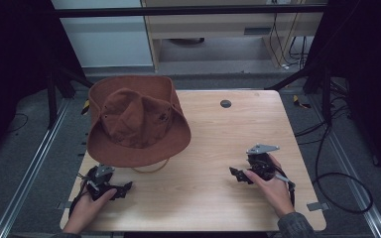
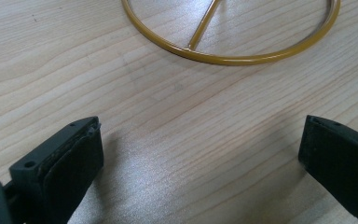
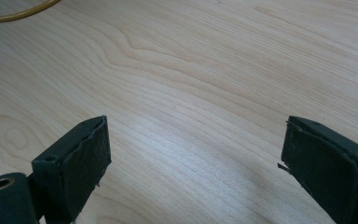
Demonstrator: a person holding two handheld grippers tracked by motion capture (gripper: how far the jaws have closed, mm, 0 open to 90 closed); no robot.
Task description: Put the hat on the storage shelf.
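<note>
Brown felt hat [image 1: 138, 124] sits just beyond the left gripper [image 1: 110, 187], well apart from the right gripper [image 1: 245, 174]; both grippers gape wide, empty, over the tabletop [image 1: 213, 198].

Table [image 1: 208, 203] lies under the right claw [image 1: 238, 175]; grommet [image 1: 225, 103] well ahead of it; cables [image 1: 327, 163] to its right.

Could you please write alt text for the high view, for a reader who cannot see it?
A brown brimmed hat sits at the far left of a wooden table, over a yellow ring stand. Nearer the camera, hands rest the left tool and right tool on the table, apart from the hat.
</note>
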